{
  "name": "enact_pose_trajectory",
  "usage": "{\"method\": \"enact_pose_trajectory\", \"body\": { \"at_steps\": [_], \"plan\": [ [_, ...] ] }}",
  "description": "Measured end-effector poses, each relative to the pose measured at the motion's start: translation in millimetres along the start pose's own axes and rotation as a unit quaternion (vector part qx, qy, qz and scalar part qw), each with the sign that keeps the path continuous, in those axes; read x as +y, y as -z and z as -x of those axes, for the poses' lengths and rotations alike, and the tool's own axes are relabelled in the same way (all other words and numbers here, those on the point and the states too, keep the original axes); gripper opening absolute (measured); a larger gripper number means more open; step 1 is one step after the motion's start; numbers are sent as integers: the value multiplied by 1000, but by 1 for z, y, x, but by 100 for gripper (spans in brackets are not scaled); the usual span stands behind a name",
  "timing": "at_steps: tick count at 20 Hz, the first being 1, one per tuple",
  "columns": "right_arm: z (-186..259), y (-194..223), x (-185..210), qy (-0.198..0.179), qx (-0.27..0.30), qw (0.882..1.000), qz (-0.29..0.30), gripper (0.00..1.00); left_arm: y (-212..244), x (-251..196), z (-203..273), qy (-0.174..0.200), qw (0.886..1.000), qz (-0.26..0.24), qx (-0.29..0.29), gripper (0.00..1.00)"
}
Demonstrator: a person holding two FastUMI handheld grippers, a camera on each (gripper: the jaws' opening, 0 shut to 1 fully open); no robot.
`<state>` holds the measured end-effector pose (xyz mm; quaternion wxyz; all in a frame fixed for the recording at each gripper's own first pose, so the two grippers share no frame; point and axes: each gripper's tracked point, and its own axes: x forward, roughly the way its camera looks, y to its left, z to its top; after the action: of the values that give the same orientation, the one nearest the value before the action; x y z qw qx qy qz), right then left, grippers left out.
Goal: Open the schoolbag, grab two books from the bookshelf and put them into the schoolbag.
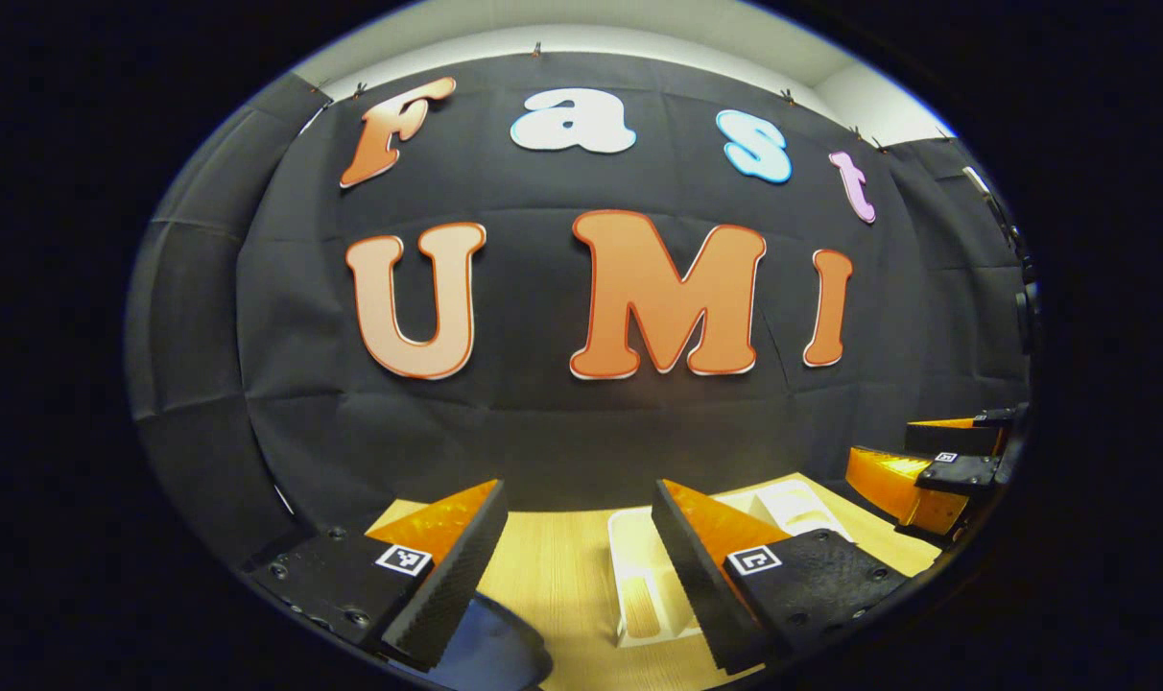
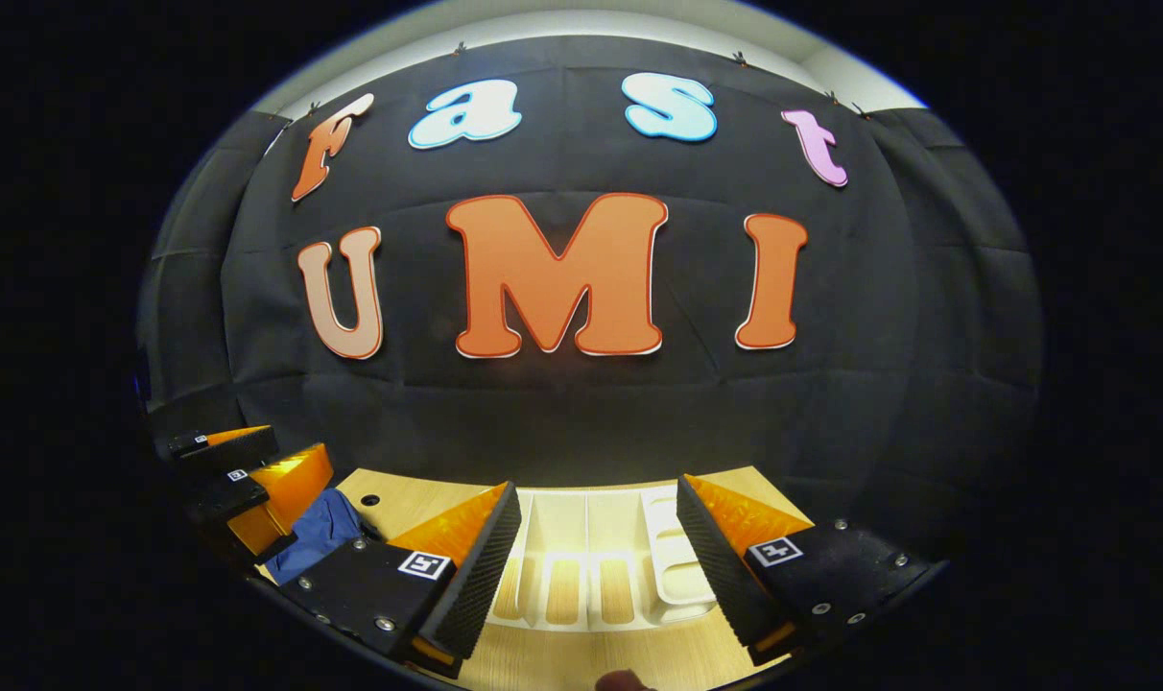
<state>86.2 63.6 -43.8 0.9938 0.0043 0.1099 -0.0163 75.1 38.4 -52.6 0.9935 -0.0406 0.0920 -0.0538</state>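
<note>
In the left gripper view, the left gripper (image 1: 577,566) is held level above the light wooden table (image 1: 553,576) and points toward the black cloth wall (image 1: 543,413) of the booth. Its two fingers stand well apart, so the jaws are wide open, and nothing is between them. Below its left finger a piece of the dark blue fabric schoolbag (image 1: 495,648) shows at the bottom edge. Behind its right finger stands the white plastic bookshelf with upright dividers (image 1: 639,576), resting on the table. At the right edge of this view the other gripper comes in from the side, apart from the shelf.

In the right gripper view, the right gripper (image 2: 596,566) is also held level and faces the same wall. Its jaws are wide open and empty; the fingers touch nothing. Straight ahead between the fingers lies the white bookshelf (image 2: 581,537), and its slots let the wood of the table (image 2: 581,662) show through. I cannot tell if any book is in the shelf. To the left, the left gripper (image 2: 241,480) hangs above the blue schoolbag (image 2: 322,533), which lies on the table just beside the shelf.
</note>
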Motion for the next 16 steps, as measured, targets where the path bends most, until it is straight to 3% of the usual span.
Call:
{"method": "enact_pose_trajectory", "body": {
  "at_steps": [8, 11, 16],
  "plan": [
    [19, -1, 9, 2, -24, 1000, -1, 97, -24, -11, 23, -1, 998, -27, -63, 94],
    [22, -13, 7, 10, -47, 999, -8, 97, -29, -9, 30, -2, 997, -27, -73, 94],
    [23, -3, 12, 4, -40, 999, 1, 97, -34, -5, 37, -6, 996, -26, -83, 94]
  ]
}}
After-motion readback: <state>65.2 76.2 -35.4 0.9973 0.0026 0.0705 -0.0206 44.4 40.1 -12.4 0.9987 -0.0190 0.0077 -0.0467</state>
